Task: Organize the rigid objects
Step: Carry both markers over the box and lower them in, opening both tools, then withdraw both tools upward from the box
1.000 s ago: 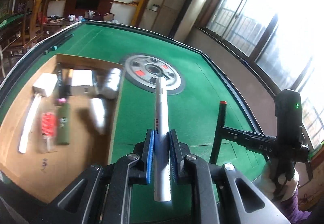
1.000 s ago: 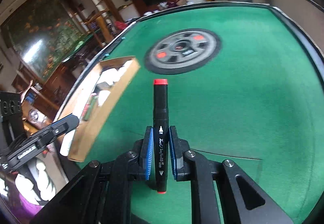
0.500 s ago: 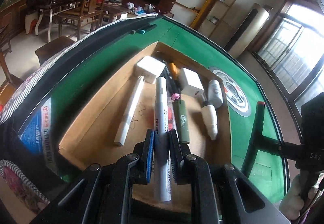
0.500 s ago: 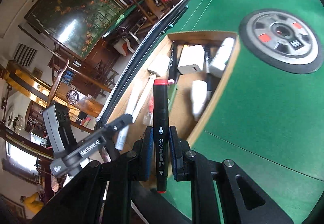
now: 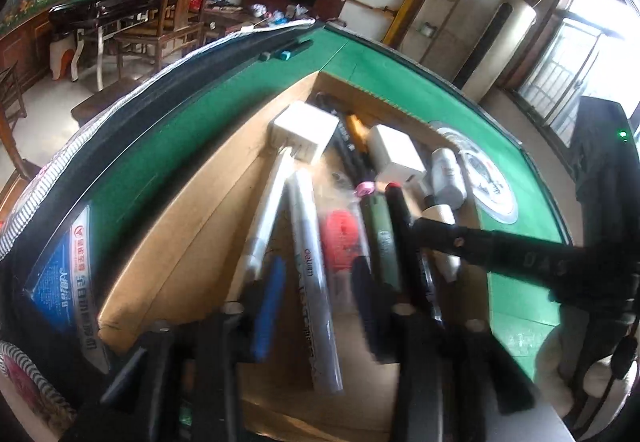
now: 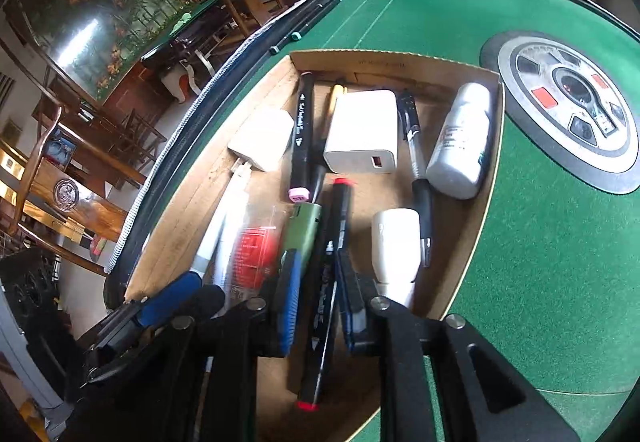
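Fingers of my left gripper (image 5: 316,306) have just opened, dropping the silver pen (image 5: 314,282) into the box (image 5: 168,254); right gripper (image 6: 320,306) is loosening around the black marker (image 6: 328,282).

A silver marker (image 5: 310,274) is lying lengthwise in the cardboard tray (image 5: 168,242). A black red-capped marker (image 6: 326,282) is slanting above the tray's clutter.

Silver pen (image 5: 310,274), centre of your left view: "deli"
Gripper body (image 5: 532,260), right of that view: "DAS"
Other print: too blurred for you to read
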`<state>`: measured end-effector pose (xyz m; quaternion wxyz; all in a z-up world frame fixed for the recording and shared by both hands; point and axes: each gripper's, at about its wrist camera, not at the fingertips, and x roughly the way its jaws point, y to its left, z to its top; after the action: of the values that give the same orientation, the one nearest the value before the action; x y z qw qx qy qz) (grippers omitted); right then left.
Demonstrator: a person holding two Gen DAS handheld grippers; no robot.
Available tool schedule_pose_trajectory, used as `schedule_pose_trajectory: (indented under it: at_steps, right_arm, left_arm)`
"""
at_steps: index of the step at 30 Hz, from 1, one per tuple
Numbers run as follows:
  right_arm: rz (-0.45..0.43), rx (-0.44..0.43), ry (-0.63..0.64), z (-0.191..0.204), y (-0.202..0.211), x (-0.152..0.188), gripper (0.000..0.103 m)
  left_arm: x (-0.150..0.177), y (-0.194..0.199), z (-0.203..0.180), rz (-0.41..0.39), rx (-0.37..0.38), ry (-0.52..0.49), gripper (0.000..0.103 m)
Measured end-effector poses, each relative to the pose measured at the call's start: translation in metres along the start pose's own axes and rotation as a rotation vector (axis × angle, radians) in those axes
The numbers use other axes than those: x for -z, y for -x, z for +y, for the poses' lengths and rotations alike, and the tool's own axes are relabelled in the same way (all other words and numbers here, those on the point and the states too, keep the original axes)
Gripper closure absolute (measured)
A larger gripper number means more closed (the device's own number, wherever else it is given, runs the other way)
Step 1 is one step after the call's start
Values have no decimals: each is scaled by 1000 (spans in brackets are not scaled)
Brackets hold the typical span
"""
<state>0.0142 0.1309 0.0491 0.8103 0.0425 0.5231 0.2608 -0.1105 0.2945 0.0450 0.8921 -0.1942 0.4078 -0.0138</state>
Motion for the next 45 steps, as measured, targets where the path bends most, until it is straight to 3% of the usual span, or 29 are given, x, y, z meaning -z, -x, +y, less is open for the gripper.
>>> schedule_pose_trajectory:
  at_steps: [1, 2, 5, 7, 14, 17, 23, 32, 45]
  right_arm:
    - [-14, -4, 7, 1, 4, 1, 76]
    - [-35, 0, 15, 2, 10, 3, 68]
    - [-109, 1, 42, 5, 30, 10, 53]
    - [-143, 10, 55, 5, 41, 16, 50]
    - [-239, 53, 74, 0, 68, 41, 34]
    - [-262, 70, 75, -4, 75, 52, 33]
    - [-288, 62, 51, -12, 88, 70, 28]
    - [-337, 108, 32, -24, 104, 83, 21]
    - [-331, 158, 93, -16, 94, 89, 17]
  left_arm:
    - [1, 4, -2, -14, -4, -2, 40]
    - [2, 8, -3, -29, -12, -2, 34]
    - [4, 18, -8, -48, -14, 1, 31]
    - [4, 26, -12, -60, -34, -6, 29]
    - [5, 55, -34, -160, -211, -66, 19]
    - [9, 70, -46, -226, -300, -102, 9]
    - [13, 88, -59, -275, -334, -116, 6]
    - [18, 94, -75, -275, -341, -141, 5]
    - [21, 89, -70, -261, -335, -123, 5]
